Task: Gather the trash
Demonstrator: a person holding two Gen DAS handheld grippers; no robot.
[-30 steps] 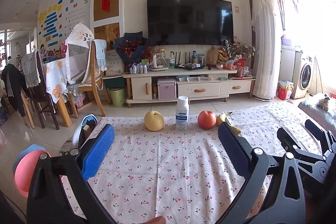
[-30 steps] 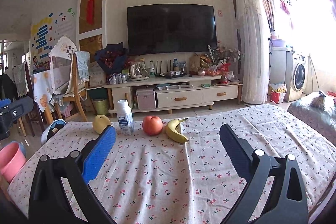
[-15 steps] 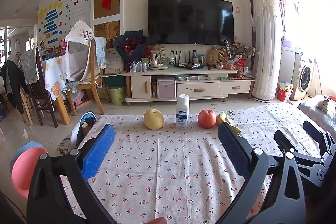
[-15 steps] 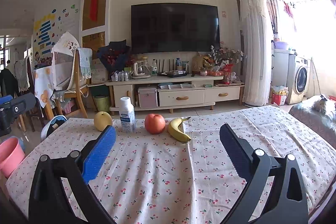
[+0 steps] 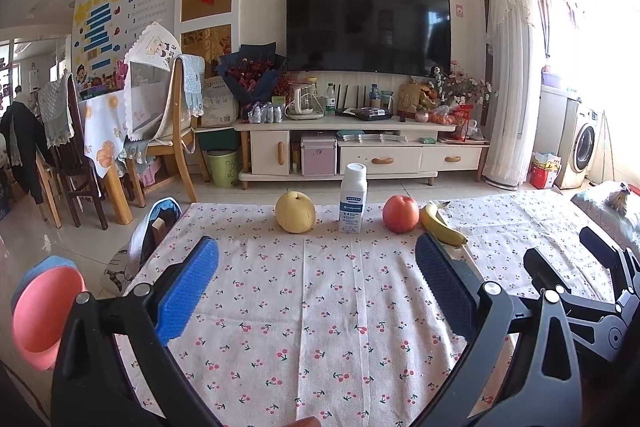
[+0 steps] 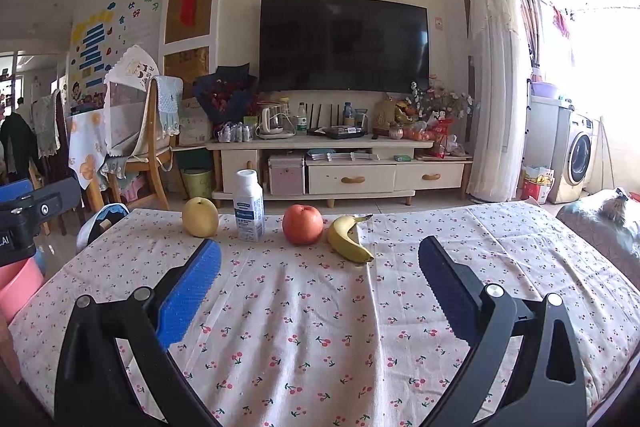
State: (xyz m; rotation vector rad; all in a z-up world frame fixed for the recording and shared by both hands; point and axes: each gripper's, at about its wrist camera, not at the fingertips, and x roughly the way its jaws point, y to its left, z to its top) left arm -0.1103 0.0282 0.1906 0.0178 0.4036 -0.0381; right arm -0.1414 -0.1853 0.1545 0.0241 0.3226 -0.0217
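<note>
The worktop under a white cherry-print cloth (image 5: 332, 307) fills both views. Since a second ago the row at its far edge sits slightly higher in the left view and lower in the right. The left gripper (image 5: 316, 283) and right gripper (image 6: 320, 283) each hold their blue-padded fingers wide, nothing between them. Ahead of the fingers, from left: round yellow pear (image 5: 295, 211), white plastic bottle (image 5: 353, 198) upright, probably the trash, red apple (image 5: 401, 213), yellow banana (image 6: 349, 238) just beside it.
</note>
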